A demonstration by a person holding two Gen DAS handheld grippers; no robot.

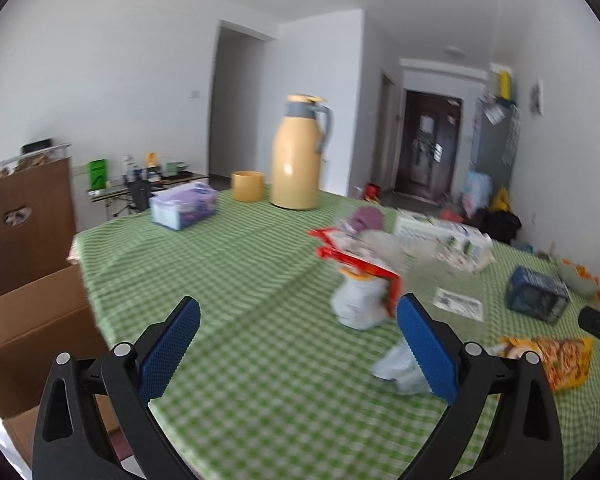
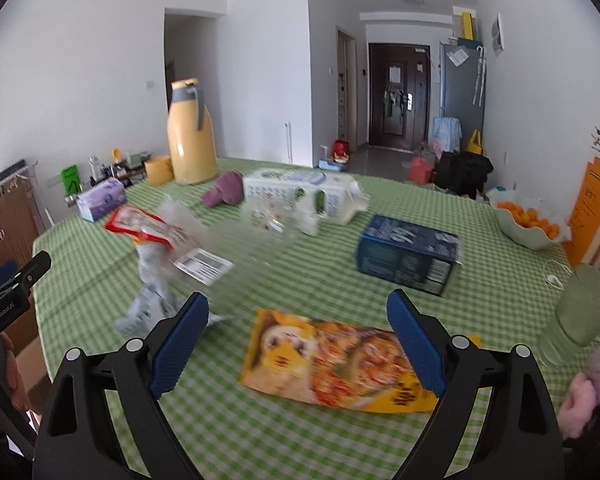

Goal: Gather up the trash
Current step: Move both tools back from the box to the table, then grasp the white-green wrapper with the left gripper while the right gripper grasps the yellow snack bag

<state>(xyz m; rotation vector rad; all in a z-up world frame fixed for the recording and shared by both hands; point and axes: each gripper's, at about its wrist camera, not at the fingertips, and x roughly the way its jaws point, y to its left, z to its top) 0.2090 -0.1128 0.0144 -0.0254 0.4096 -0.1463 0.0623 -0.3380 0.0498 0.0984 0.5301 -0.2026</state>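
Note:
Trash lies on a green checked tablecloth [image 1: 240, 272]. A yellow snack bag [image 2: 332, 360] lies flat just ahead of my right gripper [image 2: 298, 316], which is open and empty above it. The bag also shows in the left wrist view [image 1: 552, 360]. A red wrapper [image 1: 356, 256], a crushed white bottle [image 1: 358, 304] and crumpled white paper [image 1: 400, 368] lie near my left gripper [image 1: 298, 316], which is open and empty. A dark blue box [image 2: 408, 254], a white carton [image 2: 304, 192] and a paper slip [image 2: 204, 266] lie further back.
An open cardboard box [image 1: 32, 328] stands left of the table. A yellow thermos [image 1: 298, 156], yellow cup [image 1: 248, 186] and tissue box [image 1: 184, 204] stand at the far side. A bowl of oranges [image 2: 528, 222], a green glass [image 2: 584, 308] and an orange carton [image 2: 596, 212] are at the right.

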